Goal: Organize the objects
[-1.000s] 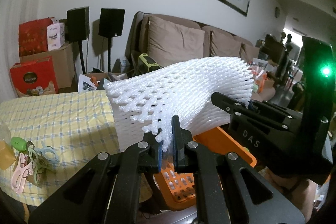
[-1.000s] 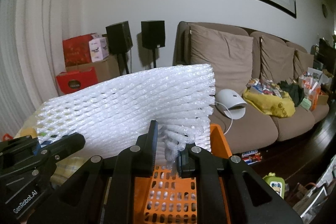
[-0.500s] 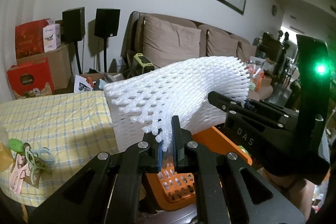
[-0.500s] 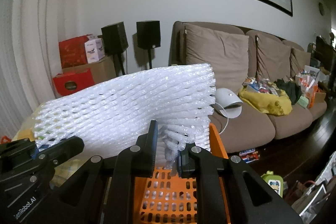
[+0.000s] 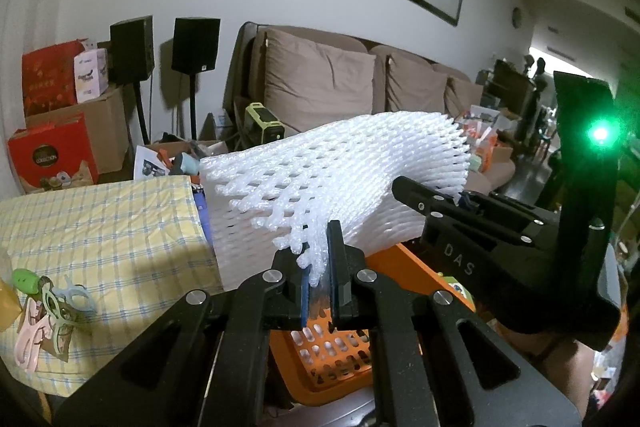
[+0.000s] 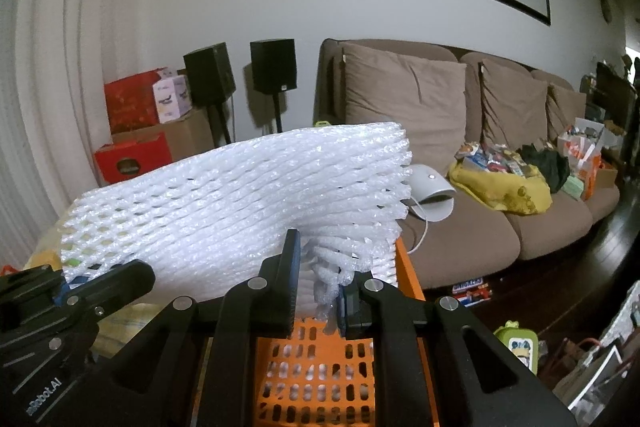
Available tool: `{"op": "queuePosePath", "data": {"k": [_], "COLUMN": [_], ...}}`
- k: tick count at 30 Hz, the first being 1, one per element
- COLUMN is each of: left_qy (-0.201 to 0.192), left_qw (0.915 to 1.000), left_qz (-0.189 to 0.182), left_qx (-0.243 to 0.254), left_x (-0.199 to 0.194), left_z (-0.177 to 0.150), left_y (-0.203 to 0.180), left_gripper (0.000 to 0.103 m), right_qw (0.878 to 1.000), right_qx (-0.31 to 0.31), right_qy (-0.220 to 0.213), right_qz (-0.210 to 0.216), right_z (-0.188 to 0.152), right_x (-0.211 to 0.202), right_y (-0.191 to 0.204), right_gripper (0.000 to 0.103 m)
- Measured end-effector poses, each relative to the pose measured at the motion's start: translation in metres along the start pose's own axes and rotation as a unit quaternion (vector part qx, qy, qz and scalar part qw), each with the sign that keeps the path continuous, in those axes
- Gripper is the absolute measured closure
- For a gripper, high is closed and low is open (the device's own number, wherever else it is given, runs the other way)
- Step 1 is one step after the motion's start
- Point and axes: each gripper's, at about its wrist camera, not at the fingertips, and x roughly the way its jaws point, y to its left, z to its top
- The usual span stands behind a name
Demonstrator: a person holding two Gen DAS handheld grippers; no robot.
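Note:
A white foam net sheet point(image 5: 340, 171) hangs stretched in the air between both grippers. My left gripper point(image 5: 319, 267) is shut on its near edge, and my right gripper point(image 6: 318, 279) is shut on the opposite edge of the foam net sheet point(image 6: 240, 203). In the left wrist view the right gripper point(image 5: 460, 197) bites the sheet from the right side. The left gripper point(image 6: 64, 287) shows at the lower left of the right wrist view. Beneath the sheet sits an orange perforated basket point(image 5: 340, 355), seen as the orange basket point(image 6: 320, 379) under my right fingers.
A table with a yellow checked cloth point(image 5: 100, 227) lies to the left, with pastel clothes pegs point(image 5: 48, 311) near its front edge. Behind stand a brown sofa point(image 6: 460, 131), two black speakers point(image 5: 164, 43) and red boxes point(image 5: 48, 147). Clutter covers the sofa's right end point(image 6: 516, 171).
The room behind slides slightly left in both views. Both grippers keep their hold on the foam net, which stays stretched over the basket.

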Motion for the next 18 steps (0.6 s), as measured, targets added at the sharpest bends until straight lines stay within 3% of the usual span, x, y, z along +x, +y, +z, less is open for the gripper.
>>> {"op": "queuePosePath", "data": {"k": [18], "left_qy": [0.005], "left_qw": [0.9999], "left_qz": [-0.012], "left_qx": [0.003], "left_x": [0.006], "left_z": [0.0], "left_y": [-0.015], "left_gripper": [0.096], "right_qw": [1.0], "right_qx": [0.015], "right_qy": [0.005], "right_qz": [-0.012], "right_z": [-0.003], "right_x": [0.001], "right_y": [-0.017], "right_gripper": [0.089]}}
